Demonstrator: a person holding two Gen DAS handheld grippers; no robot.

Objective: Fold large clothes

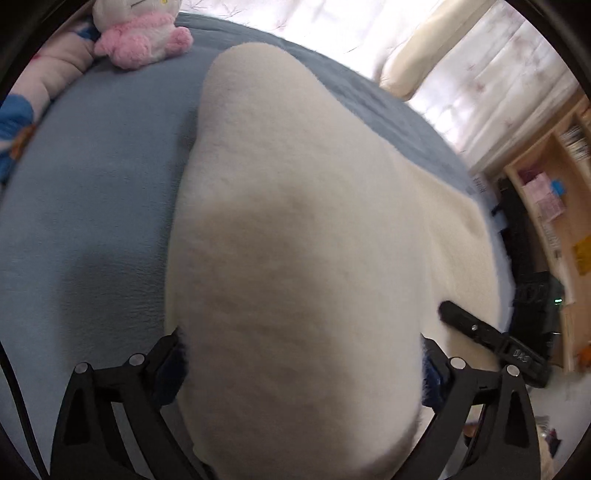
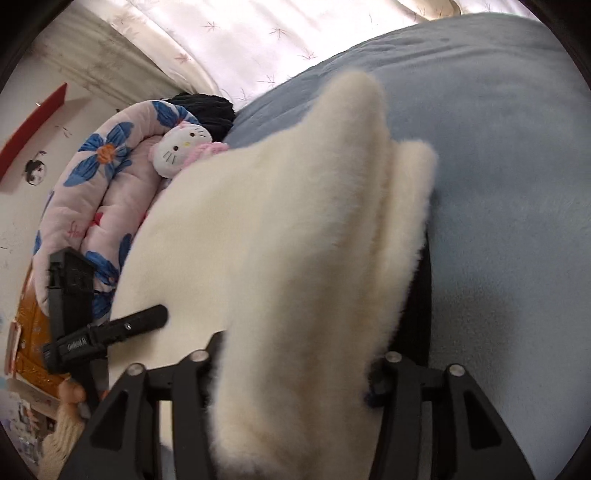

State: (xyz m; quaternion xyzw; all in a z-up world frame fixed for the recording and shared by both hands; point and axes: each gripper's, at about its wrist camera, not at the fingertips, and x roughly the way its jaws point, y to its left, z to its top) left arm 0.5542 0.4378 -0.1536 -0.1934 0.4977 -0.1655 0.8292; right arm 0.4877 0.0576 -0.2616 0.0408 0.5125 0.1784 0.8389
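Left wrist cam: left gripper [image 1: 301,369] has its fingers spread wide w/ a thick wad of the cream fleece garment [image 1: 295,221] bunched between them. Looks clamped on it, tho the contact itself is hidden. Rest of the fleece lies flat on the blue bed cover [image 1: 92,184], plush toy [image 1: 142,31] up by the far edge.

Right wrist cam: right gripper [image 2: 295,373] same deal, fleece draped thru the gap and lifted, prob gripped. Floral quilt [image 2: 92,192] off to the side.

Imo mid-fold: one edge is up, nothing's laid over yet, so most folds are still left.
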